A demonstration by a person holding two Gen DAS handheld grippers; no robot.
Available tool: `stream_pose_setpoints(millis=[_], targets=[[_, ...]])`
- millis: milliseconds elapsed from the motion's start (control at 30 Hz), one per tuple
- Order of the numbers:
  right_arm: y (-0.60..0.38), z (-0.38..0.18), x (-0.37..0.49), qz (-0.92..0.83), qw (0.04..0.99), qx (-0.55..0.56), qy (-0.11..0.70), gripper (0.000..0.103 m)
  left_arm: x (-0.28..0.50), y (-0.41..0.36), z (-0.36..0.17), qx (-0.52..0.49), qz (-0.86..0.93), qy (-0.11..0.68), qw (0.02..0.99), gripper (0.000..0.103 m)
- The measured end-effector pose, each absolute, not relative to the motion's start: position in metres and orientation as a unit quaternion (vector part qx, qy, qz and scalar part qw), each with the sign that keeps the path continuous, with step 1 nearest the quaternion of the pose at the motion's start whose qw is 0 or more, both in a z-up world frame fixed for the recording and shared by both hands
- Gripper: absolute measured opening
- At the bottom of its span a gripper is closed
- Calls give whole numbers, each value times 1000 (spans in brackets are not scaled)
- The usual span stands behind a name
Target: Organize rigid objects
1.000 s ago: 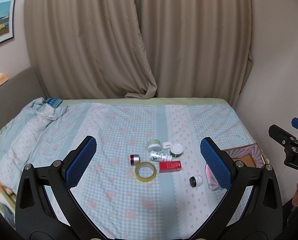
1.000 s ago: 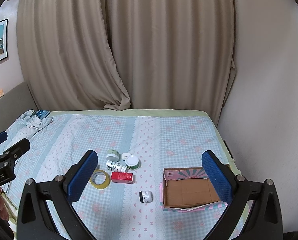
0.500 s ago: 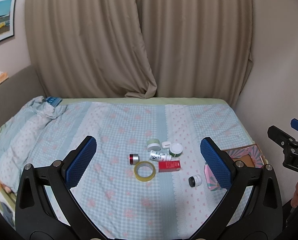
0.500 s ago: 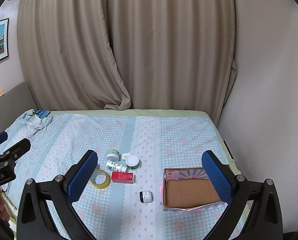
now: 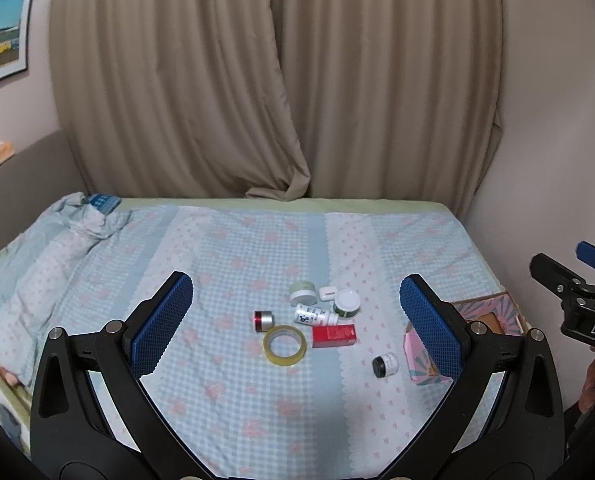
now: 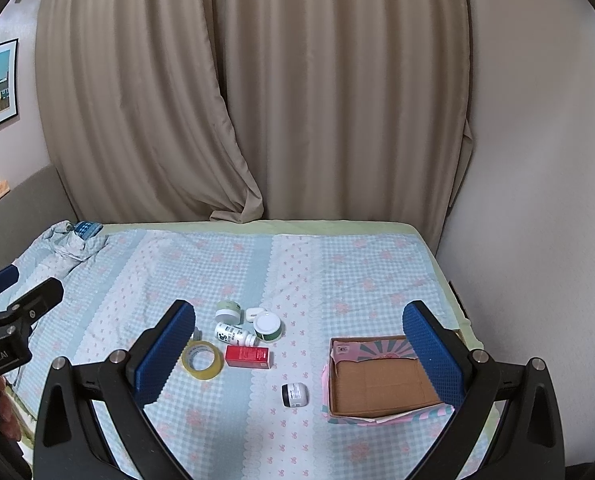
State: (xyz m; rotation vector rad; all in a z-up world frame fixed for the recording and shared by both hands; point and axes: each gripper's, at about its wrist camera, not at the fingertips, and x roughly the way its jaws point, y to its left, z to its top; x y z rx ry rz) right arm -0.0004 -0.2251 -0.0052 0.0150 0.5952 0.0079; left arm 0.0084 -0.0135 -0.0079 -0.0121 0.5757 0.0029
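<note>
Both claws hang above the bed [image 6: 377,280], and both are spread wide with nothing in them. The left claw [image 5: 297,316] looks down at a little pile of things right in front of it. The right claw [image 6: 299,344] sees the same pile ahead and to its left, and an empty box [image 6: 381,384] just under its right finger.

In the pile are a ring of tape [image 6: 202,360], a red box [image 6: 247,357], a white bottle [image 6: 235,334] lying on its side, a green jar with a white lid [image 6: 268,326], a pale green jar [image 6: 228,311] and a small white case [image 6: 255,313]. They lie close together, and some seem to touch. A small red and silver tube [image 5: 263,320] lies just left of the tape. A little black and white jar [image 6: 294,395] lies on its side by itself, between the pile and the box.

Nothing is in the box yet, so the job looks like it is just starting. The things likely go into the box.

A good first pick is the little jar, because it is alone and close to the box. The right claw is nearest. It should come straight down with one finger on each side of the jar. The jar is round and may roll on the soft bed, so close slowly and squeeze its middle. Then lift it up over the box wall before letting go.
</note>
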Motion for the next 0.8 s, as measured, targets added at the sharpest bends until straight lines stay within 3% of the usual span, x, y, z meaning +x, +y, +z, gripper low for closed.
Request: stream_pose_setpoints(millis=[800], targets=[[-217, -15, 13, 6, 949, 22, 315, 103, 42, 15, -17, -17, -9, 332, 943, 103]])
